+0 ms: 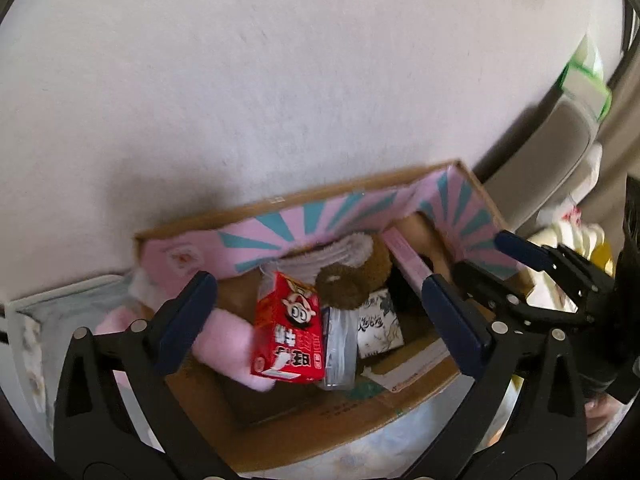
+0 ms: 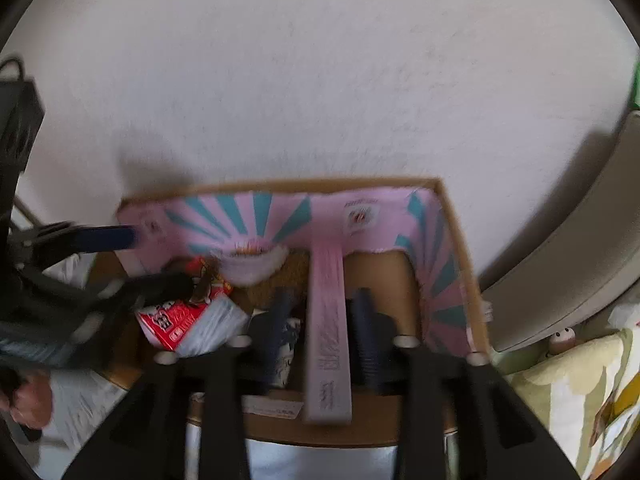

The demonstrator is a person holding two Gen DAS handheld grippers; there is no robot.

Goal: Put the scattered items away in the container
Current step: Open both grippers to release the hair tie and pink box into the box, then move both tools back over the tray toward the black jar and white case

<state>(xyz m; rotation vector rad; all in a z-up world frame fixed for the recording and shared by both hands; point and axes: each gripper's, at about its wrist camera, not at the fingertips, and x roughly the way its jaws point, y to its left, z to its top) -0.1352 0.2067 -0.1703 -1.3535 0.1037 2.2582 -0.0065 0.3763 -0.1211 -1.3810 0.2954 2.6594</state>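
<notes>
Hovering over the cardboard box (image 1: 404,396), left tool (image 1: 316,312) spread wide, nothing pinched; red milk carton (image 1: 286,336) lies in the box below it. Right tool (image 2: 326,332) half spread around the pink flat box (image 2: 328,328), pads apart from it. Pink-teal lining (image 2: 248,212) behind.

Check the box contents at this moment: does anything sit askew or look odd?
Yes. The red milk carton lies tilted on the pile in the cardboard box, between the open left gripper fingers. The long pink box leans against the back wall between the right gripper fingers.
</notes>
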